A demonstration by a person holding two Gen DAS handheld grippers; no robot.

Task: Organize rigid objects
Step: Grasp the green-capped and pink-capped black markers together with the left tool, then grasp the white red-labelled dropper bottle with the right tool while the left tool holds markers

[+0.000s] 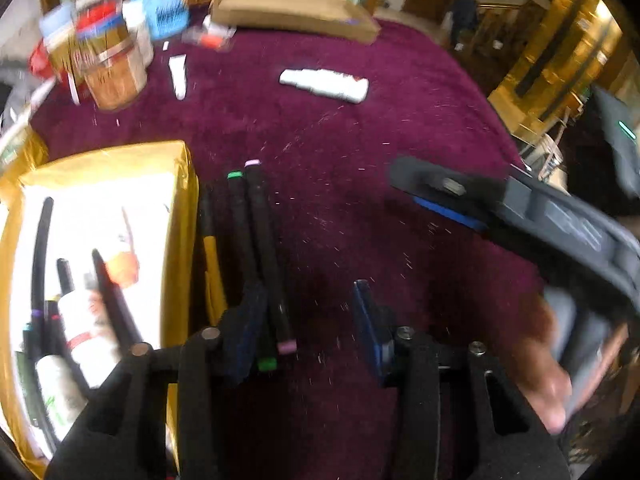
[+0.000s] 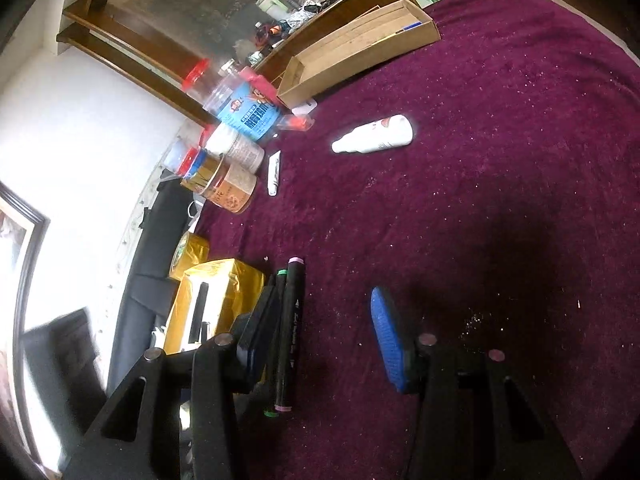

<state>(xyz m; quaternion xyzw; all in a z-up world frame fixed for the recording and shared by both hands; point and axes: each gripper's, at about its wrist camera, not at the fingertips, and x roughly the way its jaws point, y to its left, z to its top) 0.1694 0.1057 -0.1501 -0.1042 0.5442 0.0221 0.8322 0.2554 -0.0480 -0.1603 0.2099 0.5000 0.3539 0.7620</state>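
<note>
A maroon cloth (image 2: 500, 160) covers the table before a white wall (image 2: 80, 140) and wooden shelf (image 2: 132, 40).

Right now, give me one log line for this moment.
left gripper: open, empty | right gripper: open, empty | markers: on cloth beside gold box | white bottle: lying down

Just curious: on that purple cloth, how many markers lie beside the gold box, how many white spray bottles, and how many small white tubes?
Markers beside the gold box: 3 (pink-capped marker, green-capped marker, part-yellow marker)
White spray bottle: 1
Small white tube: 1
Total: 5
</note>
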